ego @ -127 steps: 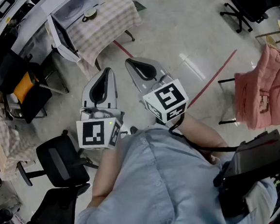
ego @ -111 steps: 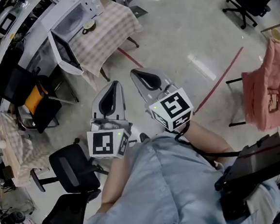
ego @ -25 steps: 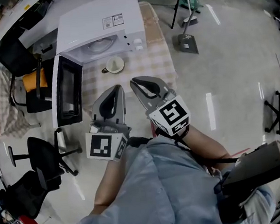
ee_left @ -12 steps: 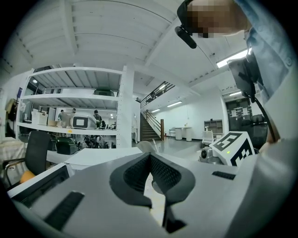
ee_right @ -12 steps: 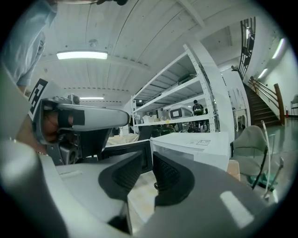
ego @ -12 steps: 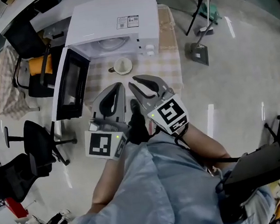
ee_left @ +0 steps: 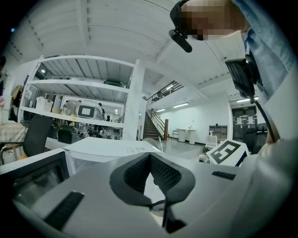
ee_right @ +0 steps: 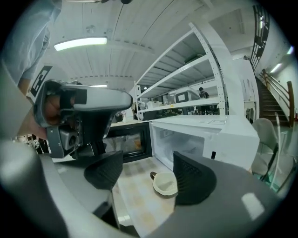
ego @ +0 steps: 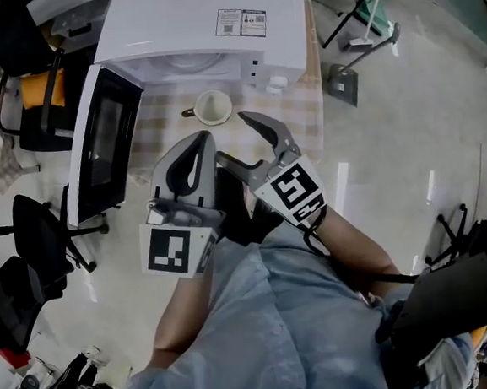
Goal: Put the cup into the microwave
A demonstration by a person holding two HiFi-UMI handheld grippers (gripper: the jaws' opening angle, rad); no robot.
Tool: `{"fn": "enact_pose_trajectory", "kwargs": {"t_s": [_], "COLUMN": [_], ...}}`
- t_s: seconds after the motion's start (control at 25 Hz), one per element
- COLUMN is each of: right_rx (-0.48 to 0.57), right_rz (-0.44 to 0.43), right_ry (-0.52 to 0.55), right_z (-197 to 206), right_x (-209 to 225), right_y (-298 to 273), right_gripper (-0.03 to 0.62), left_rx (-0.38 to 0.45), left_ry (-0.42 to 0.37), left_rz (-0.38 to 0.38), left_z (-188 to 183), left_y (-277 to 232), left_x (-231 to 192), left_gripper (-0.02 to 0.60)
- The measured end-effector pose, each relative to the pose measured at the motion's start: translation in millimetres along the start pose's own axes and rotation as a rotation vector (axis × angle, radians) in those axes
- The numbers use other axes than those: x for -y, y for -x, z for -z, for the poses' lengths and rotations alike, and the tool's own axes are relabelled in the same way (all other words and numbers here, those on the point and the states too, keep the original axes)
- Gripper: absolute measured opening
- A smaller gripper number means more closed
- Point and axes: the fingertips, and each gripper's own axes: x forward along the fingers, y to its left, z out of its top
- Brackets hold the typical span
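Observation:
A cream cup (ego: pixel 213 106) stands on the checked tablecloth (ego: pixel 157 129) in front of the white microwave (ego: pixel 203 19). The microwave's door (ego: pixel 100 147) hangs wide open to the left. My right gripper (ego: pixel 240 139) hovers just short of the cup with its jaws opening and nothing between them. In the right gripper view the cup (ee_right: pixel 164 184) shows ahead through the gap of the right gripper (ee_right: pixel 146 174), before the empty cavity (ee_right: pixel 179 144). My left gripper (ego: pixel 202 139) is beside it, shut and empty; the left gripper (ee_left: pixel 150 158) shows its pads meeting.
Black office chairs (ego: pixel 27 242) stand left of the table, one with an orange cushion (ego: pixel 37 106) at the back. A dustpan and broom (ego: pixel 347 74) rest on the floor to the right. Shelving (ee_right: pixel 186 100) rises behind the microwave.
The person has walked up to the table, so microwave and cup are now close. Both grippers moved forward and down toward the cup. The right gripper's jaws went from shut to apart.

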Motion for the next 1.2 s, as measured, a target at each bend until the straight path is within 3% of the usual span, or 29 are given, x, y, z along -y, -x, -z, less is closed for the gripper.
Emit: {"fn": "enact_pose_trajectory", "kwargs": {"t_s": [0.2, 0.4, 0.72, 1.2], "right_rx": [-0.099, -0.238, -0.378, -0.483], "right_rz": [-0.004, -0.020, -0.046, -0.108], "right_ry": [0.023, 0.049, 0.106, 0.164], "right_z": [31, 76, 128, 170], "right_x": [17, 29, 61, 67], "right_y": [-49, -85, -138, -171], "right_gripper": [0.427, 0.507, 0.571, 0.572], "left_rx": [-0.046, -0.103, -0.147, -0.178], "left_ry": [0.061, 0.121, 0.189, 0.241], "left_rz": [0.009, 0.001, -0.006, -0.043], "left_z": [27, 55, 84, 107], "left_y": [-18, -27, -46, -55], "left_x": [-35, -62, -102, -136], "left_gripper": [0.005, 0.005, 0.005, 0.005]}}
